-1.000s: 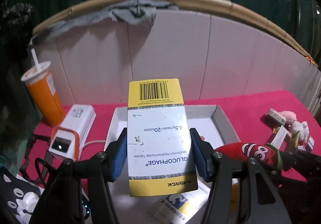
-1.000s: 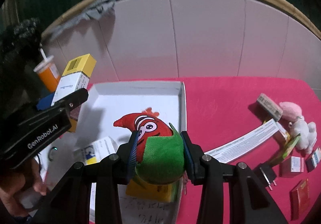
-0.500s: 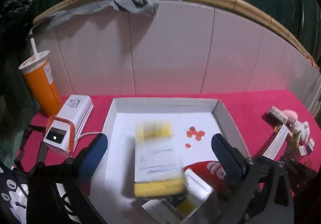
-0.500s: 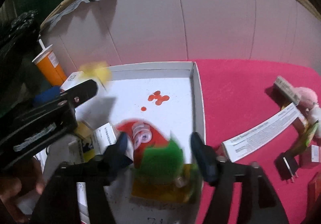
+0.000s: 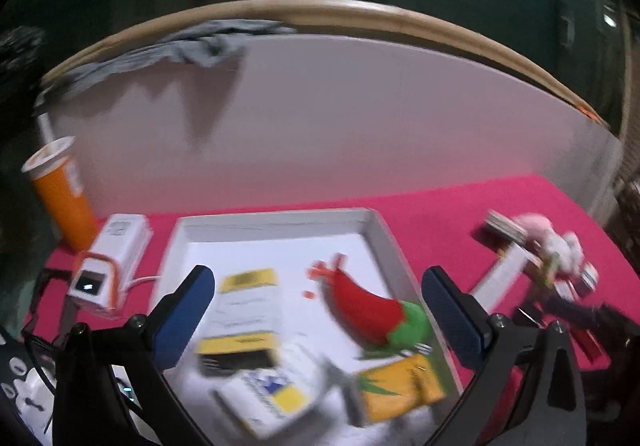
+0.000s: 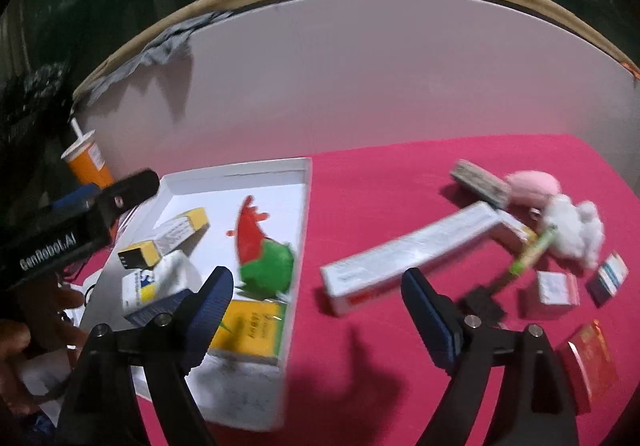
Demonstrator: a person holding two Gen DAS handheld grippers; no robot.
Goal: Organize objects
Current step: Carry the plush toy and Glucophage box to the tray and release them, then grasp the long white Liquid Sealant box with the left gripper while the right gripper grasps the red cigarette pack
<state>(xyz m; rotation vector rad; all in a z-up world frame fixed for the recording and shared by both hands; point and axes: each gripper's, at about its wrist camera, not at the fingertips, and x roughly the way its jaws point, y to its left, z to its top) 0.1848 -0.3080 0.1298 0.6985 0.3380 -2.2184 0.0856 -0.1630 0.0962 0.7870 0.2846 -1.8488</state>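
A white tray (image 5: 276, 222) on the red cloth holds a yellow-and-white medicine box (image 5: 246, 310) lying flat and a red-and-green chili plush (image 5: 368, 310) beside it. My left gripper (image 5: 316, 298) hangs open and wide above the tray's near half, gripping nothing. In the right wrist view the tray (image 6: 240, 168) lies to the left, with the medicine box (image 6: 176, 234) and the chili plush (image 6: 260, 246) inside. My right gripper (image 6: 318, 286) hovers over the tray's right wall; its jaws are opening and nothing is held between them.
A yellow box (image 5: 400, 386) and a white-and-blue box (image 5: 272, 394) also lie in the tray. An orange cup (image 5: 60, 194) and a white device (image 5: 108, 258) stand left of it. To the right lie a long white box (image 6: 412, 250), plush toys (image 6: 572, 230), small boxes and a black plug (image 6: 484, 302).
Both grippers opened. The medicine box dropped from the left one and the chili plush from the right one, into the tray. The right gripper swung right.
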